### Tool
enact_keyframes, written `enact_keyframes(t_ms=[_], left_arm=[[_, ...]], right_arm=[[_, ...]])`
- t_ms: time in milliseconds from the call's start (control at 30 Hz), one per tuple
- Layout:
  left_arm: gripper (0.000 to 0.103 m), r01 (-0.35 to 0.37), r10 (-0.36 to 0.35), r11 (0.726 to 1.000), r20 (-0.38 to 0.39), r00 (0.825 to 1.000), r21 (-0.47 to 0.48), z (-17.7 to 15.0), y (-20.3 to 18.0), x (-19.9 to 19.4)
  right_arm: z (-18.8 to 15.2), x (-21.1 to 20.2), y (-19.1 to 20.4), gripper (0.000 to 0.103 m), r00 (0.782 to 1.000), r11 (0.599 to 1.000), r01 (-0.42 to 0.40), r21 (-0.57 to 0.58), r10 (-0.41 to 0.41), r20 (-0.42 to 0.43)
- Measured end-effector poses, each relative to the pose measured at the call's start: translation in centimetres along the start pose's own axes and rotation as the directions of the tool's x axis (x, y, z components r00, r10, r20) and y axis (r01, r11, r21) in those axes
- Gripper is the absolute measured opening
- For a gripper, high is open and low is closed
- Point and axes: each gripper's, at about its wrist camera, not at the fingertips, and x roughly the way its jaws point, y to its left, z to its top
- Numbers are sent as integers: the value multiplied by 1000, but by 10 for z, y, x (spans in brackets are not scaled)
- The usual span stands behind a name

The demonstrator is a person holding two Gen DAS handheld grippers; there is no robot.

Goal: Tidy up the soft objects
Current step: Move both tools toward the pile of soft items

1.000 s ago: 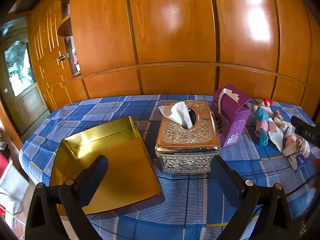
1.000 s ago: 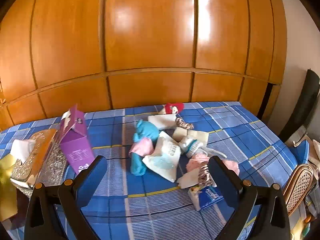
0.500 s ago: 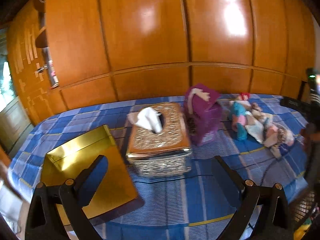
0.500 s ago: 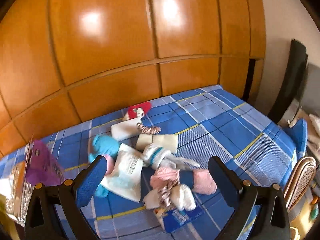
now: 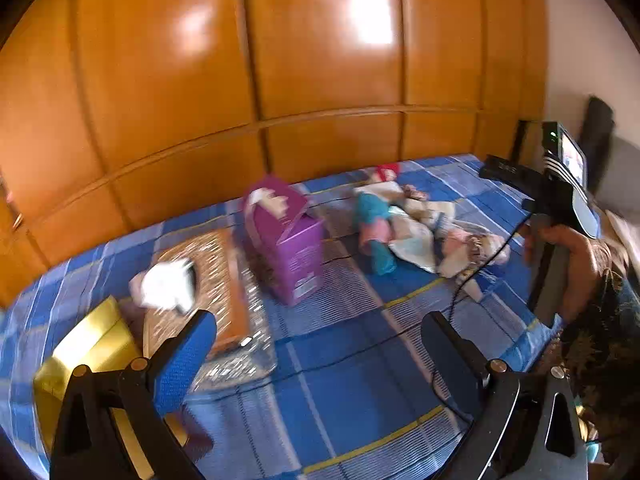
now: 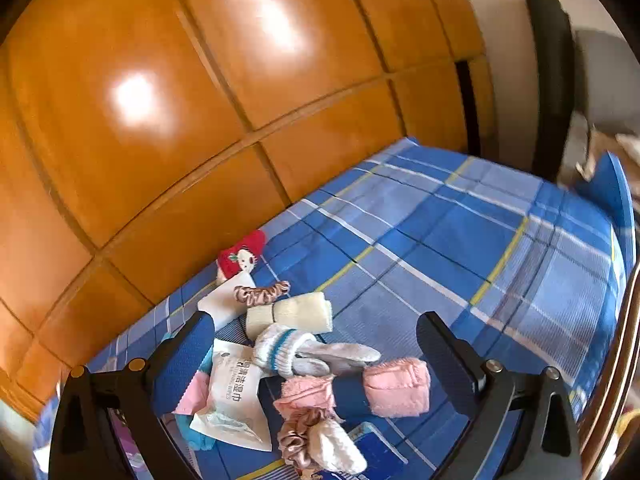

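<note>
**Both jaws wide and empty over a heap of small soft goods**

The right gripper (image 6: 312, 354) hangs with its jaws spread wide, nothing between them, just above the pile of soft objects (image 5: 416, 228) on the blue plaid surface (image 6: 460, 240). Framed between its fingers lie a white sock with a teal band (image 6: 280, 348), a rolled pink cloth (image 6: 396, 388) and a frayed pink piece (image 6: 306, 396). Just beyond sit a cream folded cloth (image 6: 288, 314), a satin scrunchie (image 6: 260, 294) and a red strawberry-faced item (image 6: 240, 256). A flat packet of wet wipes (image 6: 236, 392) lies toward the left finger, a second scrunchie (image 6: 298, 438) near the bottom edge.

Everything here looks light and limp, so I judge it will sag and drape when lifted. The rolled pink cloth seems the firmest target: a pinch across the middle of the roll should hold it together. The sock is best taken at its thick banded cuff. The satin scrunchies and the wipes' film look slippery; the packet needs an edge grip.

The left gripper (image 5: 320, 344) is likewise open and empty, well apart from the pile, with a purple carton (image 5: 288, 236), an ornate tissue box (image 5: 208, 292) and a gold tray (image 5: 92, 348) ahead of it. The right hand (image 5: 576, 248) shows at that view's edge.
</note>
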Motion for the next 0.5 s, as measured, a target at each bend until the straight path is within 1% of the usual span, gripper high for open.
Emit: enact_keyframes(t_ms=[100, 167, 267, 333, 400, 500], left_arm=[[103, 57, -56, 998, -18, 998, 16, 15, -13, 14], [103, 66, -65, 997, -32, 997, 32, 22, -21, 23], [103, 109, -108, 994, -56, 993, 23, 31, -31, 39], [102, 117, -115, 992, -72, 991, 37, 35, -38, 50], [99, 133, -128, 990, -97, 987, 42, 40, -47, 62], [96, 153, -146, 987, -116, 982, 54, 46, -60, 78]], right_arm=[[2, 1, -11, 103, 1000, 999, 10, 49, -10, -15], [3, 3, -18, 103, 1000, 997, 15, 82, -13, -24], [3, 5, -26, 103, 999, 993, 14, 121, -8, -45], [3, 6, -29, 103, 999, 991, 15, 132, -8, -52], [3, 7, -31, 103, 998, 990, 14, 142, -5, -59], [3, 9, -32, 103, 998, 989, 12, 148, -2, -67]])
